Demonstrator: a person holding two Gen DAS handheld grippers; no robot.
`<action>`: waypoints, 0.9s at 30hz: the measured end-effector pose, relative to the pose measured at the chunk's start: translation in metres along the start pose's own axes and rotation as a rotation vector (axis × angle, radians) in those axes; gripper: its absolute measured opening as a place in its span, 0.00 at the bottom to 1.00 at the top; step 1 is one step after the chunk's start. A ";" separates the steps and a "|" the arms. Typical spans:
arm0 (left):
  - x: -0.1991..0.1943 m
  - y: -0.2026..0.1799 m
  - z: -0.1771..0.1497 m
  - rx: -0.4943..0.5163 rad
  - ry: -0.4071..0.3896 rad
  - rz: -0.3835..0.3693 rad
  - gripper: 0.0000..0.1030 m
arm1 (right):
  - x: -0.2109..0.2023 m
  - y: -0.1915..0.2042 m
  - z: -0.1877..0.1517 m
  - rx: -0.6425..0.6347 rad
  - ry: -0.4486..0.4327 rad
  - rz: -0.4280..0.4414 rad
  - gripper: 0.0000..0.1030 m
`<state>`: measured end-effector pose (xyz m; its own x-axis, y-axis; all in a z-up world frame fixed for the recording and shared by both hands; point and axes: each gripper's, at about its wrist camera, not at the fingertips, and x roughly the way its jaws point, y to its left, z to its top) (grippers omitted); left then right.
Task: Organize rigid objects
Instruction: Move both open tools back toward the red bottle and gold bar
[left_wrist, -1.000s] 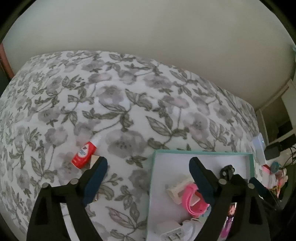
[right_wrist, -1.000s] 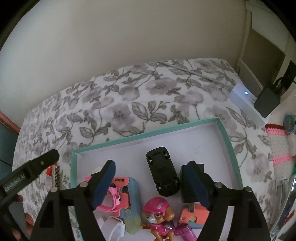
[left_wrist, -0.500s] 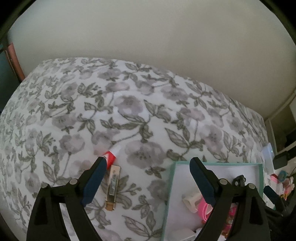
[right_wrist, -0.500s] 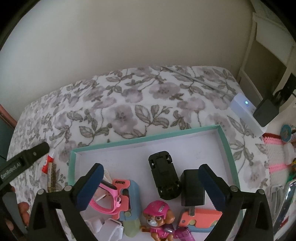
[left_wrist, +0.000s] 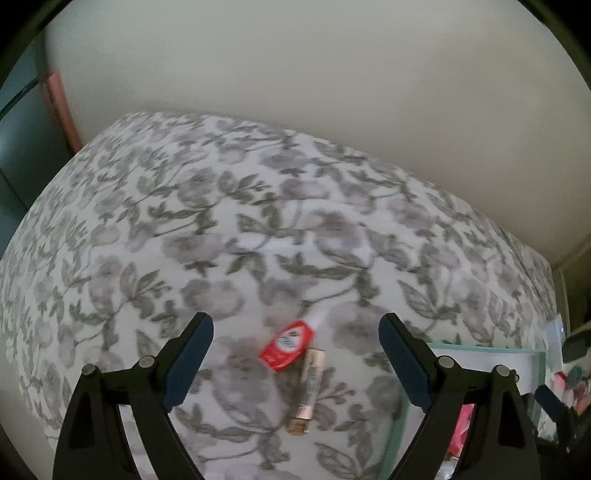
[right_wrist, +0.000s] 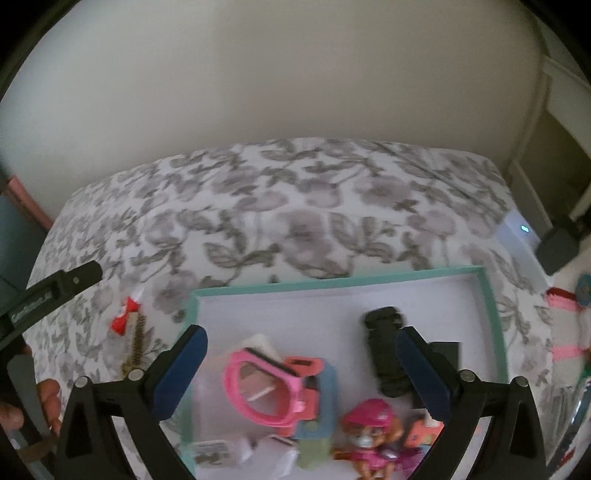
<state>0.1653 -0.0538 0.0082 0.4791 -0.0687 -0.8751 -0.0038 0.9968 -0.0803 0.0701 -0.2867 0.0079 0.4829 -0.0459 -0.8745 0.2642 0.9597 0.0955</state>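
A red and white tube (left_wrist: 291, 344) and a slim gold bar-shaped clip (left_wrist: 307, 391) lie side by side on the flowered bedspread (left_wrist: 207, 236). My left gripper (left_wrist: 295, 328) hangs above them, open, with both lying between its fingers in the view. My right gripper (right_wrist: 301, 338) stands wide open and empty over the teal-rimmed tray (right_wrist: 332, 286). In the tray lie a black toy car (right_wrist: 384, 350), a black adapter (right_wrist: 445, 350), pink goggles (right_wrist: 262, 387) and a pink pup figure (right_wrist: 369, 424). The tube (right_wrist: 127, 319) and clip (right_wrist: 137, 345) lie left of the tray.
The tray's corner (left_wrist: 480, 349) shows at the right of the left wrist view. A white hub (right_wrist: 521, 240) and black plug (right_wrist: 557, 247) sit at the bed's right edge. The wall runs behind the bed. A person's hand (right_wrist: 48, 398) holds the left gripper.
The left gripper has moved left, so the tube and clip now sit between its fingers and the tray has slid to the frame's edge. The right gripper's jaws have spread wider and shifted left.
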 end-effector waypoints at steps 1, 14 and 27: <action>0.000 0.007 0.001 -0.014 0.004 0.004 0.89 | 0.001 0.006 0.000 -0.010 0.002 0.003 1.00; 0.001 0.060 0.003 -0.095 0.029 0.054 0.89 | 0.012 0.092 -0.009 -0.155 0.013 0.081 1.00; 0.020 0.094 0.000 -0.165 0.107 0.027 0.89 | 0.030 0.143 -0.018 -0.204 0.035 0.124 1.00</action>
<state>0.1742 0.0386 -0.0168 0.3813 -0.0547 -0.9228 -0.1631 0.9786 -0.1254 0.1075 -0.1463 -0.0134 0.4712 0.0819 -0.8782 0.0289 0.9937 0.1082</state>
